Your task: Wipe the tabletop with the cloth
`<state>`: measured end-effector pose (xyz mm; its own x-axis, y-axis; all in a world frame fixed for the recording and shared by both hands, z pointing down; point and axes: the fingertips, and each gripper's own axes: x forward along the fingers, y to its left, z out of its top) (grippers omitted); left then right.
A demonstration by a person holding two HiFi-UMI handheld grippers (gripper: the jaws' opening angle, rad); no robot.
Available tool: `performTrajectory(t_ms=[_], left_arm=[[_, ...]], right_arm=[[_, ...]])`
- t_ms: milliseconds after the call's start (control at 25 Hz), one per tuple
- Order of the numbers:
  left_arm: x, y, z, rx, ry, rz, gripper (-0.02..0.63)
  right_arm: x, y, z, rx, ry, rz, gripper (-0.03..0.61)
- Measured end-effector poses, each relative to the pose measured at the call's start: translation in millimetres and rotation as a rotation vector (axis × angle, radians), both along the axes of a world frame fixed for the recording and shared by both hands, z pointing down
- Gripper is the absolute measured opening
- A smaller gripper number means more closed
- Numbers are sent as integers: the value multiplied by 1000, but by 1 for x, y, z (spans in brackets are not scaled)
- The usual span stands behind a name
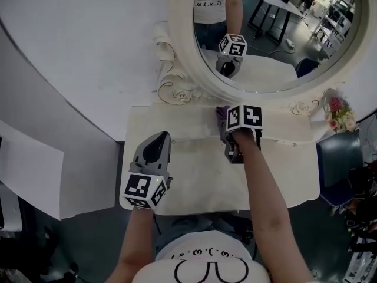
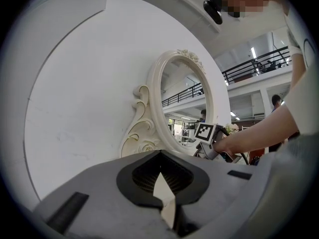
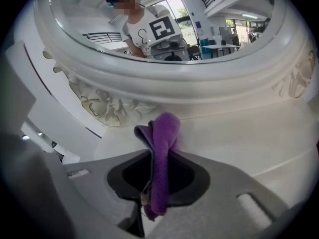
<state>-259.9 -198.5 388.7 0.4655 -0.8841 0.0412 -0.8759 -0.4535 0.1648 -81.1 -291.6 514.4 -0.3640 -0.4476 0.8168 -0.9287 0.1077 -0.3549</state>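
A purple cloth [image 3: 164,133] hangs folded between the jaws of my right gripper [image 3: 159,156], which is shut on it. The cloth's front end rests on the cream tabletop [image 3: 239,133] right at the base of the mirror frame [image 3: 164,86]. In the head view the right gripper [image 1: 225,122] is at the table's back edge, and a bit of the cloth [image 1: 221,111] shows beside its marker cube. My left gripper [image 1: 159,137] hovers over the tabletop [image 1: 194,175] near its left front, jaws together with nothing held. From the left gripper view, that gripper [image 2: 161,154] faces the mirror.
A large oval mirror [image 1: 271,34] in an ornate cream frame [image 1: 177,69] stands along the table's back. A small bunch of pink flowers [image 1: 337,112] sits at the back right. A white curved wall panel [image 1: 76,46] rises behind on the left.
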Motion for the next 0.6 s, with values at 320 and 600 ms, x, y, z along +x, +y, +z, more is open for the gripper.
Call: performTrajectory(t_ms=[320,600], left_arm=[[-17,6,7,-9,10,-16,-2],[-30,16,10,-8,11,-25,-2]], right_arm=[[-57,1,0,-35,-215,28,66],[-98,3,-1,-58,-335,81,65]])
